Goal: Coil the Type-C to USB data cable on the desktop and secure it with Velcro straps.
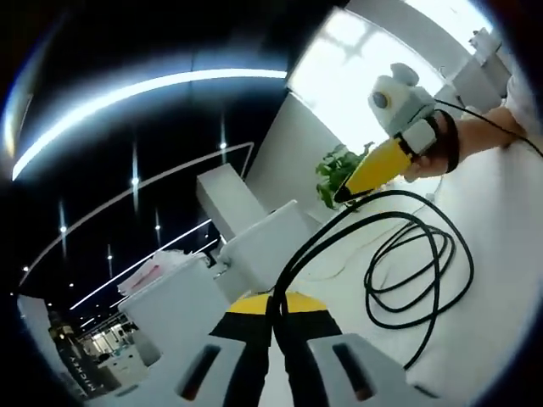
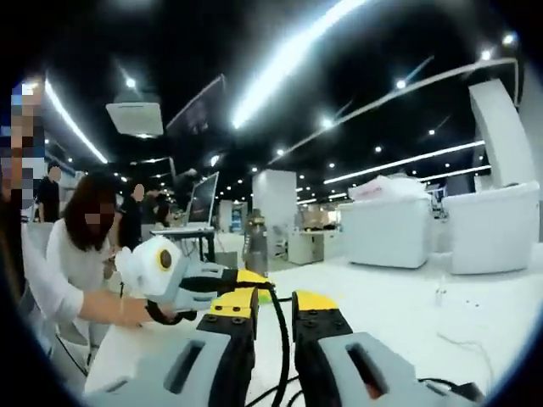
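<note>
Left gripper (image 1: 273,331): fingers drawn close together in the left gripper view, the black cable running up out of the narrow gap between them; they look pinched on it.
Right gripper (image 2: 274,326): in the right gripper view its fingers stand narrow, with the cable passing down through the slot between the yellow tips; gripped, as far as I can see.
Right gripper, seen from the left (image 1: 373,170): yellow tip pointing down-left, held in a hand (image 1: 441,153); the cable leaves from the tip.
Left gripper, seen from the right (image 2: 212,284): held in a person's hand (image 2: 127,309), its tip just beside the right gripper's tips.
Cable (image 1: 416,263): black, lying on the white desk (image 1: 501,254) in several loose loops to the right of the left gripper, one strand rising to each gripper.
Cable ends: plugs too small to tell.
Velcro strap: cannot tell where it is.
Surroundings: white blocks (image 1: 263,246) on the desk, a green plant (image 1: 339,174) behind them; a person in white (image 2: 72,254) at left.
</note>
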{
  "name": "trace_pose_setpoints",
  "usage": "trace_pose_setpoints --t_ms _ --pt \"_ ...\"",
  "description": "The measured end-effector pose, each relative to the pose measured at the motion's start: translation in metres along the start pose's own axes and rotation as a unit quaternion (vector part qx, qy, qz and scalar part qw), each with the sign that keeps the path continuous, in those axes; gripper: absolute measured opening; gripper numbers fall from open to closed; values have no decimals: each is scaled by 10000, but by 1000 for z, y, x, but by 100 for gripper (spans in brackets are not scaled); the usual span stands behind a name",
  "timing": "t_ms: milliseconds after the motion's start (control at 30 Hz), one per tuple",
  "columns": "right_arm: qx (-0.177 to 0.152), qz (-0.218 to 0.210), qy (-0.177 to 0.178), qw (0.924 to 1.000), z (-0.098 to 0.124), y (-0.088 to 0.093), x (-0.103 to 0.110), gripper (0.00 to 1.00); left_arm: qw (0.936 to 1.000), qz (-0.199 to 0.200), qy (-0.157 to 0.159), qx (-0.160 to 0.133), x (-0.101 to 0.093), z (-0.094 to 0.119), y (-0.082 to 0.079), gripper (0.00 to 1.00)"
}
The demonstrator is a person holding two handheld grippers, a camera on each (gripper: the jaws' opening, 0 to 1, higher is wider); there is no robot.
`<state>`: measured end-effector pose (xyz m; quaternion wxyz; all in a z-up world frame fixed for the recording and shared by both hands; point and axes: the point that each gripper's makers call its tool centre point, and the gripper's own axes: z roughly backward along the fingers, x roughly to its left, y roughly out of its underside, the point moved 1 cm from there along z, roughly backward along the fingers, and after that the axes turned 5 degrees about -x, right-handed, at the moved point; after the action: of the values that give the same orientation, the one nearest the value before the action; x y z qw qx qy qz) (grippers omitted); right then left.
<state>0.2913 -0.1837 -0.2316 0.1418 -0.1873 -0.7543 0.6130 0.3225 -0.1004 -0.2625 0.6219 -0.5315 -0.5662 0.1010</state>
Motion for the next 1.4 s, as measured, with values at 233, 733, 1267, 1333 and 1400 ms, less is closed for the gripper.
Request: trace_pose_setpoints --t_ms 233,733,1267,1333,1400 --pt "663 1450 548 9857 -11 31 -7 29 9999 -52 -41 143 -2 -1 1 5" --pt "1257 2653 790 9527 -4 47 -34 5 9987 -488 152 -27 -15 -2 -7 5" --pt "973 1933 59 9763 -3 51 -13 6 9997 110 193 -139 -14 -1 -2 5" --pt "876 1828 59 9792 -4 51 -12 9 9996 161 198 -75 -14 -1 0 4" --pt "781 1403 106 9870 -4 48 -10 16 9999 133 103 11 -10 0 4 4"
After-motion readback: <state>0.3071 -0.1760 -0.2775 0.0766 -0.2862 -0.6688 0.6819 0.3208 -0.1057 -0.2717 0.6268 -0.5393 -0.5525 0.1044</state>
